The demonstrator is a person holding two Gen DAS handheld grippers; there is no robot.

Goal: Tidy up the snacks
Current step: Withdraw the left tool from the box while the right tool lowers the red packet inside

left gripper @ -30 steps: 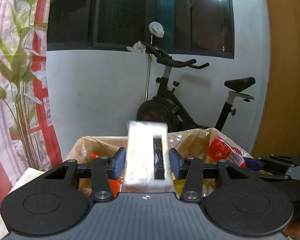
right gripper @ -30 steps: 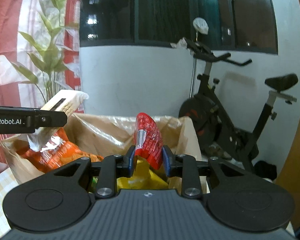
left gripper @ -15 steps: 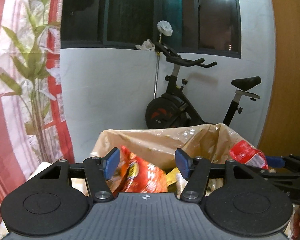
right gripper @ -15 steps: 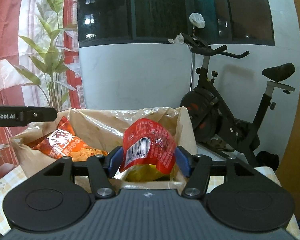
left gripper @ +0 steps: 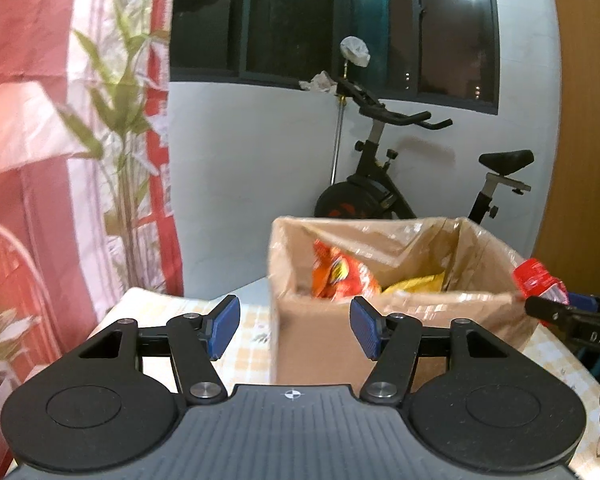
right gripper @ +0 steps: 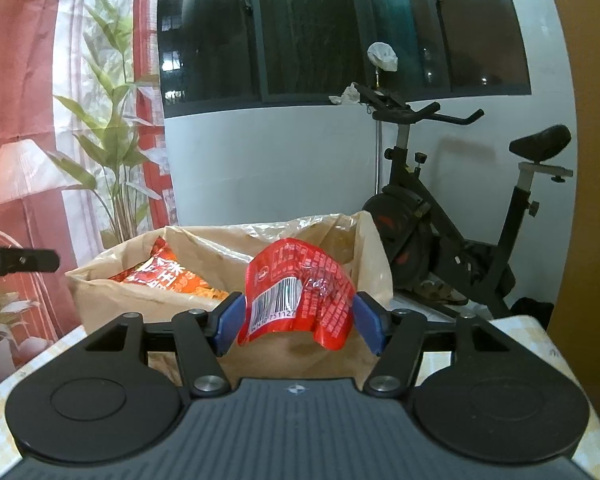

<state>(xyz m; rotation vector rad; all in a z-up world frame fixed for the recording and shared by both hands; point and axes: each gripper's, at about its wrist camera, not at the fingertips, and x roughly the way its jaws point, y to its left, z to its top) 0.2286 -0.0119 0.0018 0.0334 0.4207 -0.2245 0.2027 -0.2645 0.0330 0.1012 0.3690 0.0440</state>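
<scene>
Left wrist view: my left gripper (left gripper: 294,327) stands wide and empty above the checked counter (left gripper: 252,344); brown bag (left gripper: 400,320) holds snack packets.

Right wrist view: my right gripper (right gripper: 296,324), jaws just opening, has the red packet (right gripper: 300,292) between them, before the exercise bike (right gripper: 440,224).

Red snack pkt (right gripper: 298,292) crumpled, at brown box (right gripper: 148,300) w/ orange pkt (right gripper: 168,278).

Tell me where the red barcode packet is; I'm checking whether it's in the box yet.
Right wrist view, centre: the red packet sits between the right gripper pads, draped on the near rim of the cardboard box, not fully inside.
</scene>
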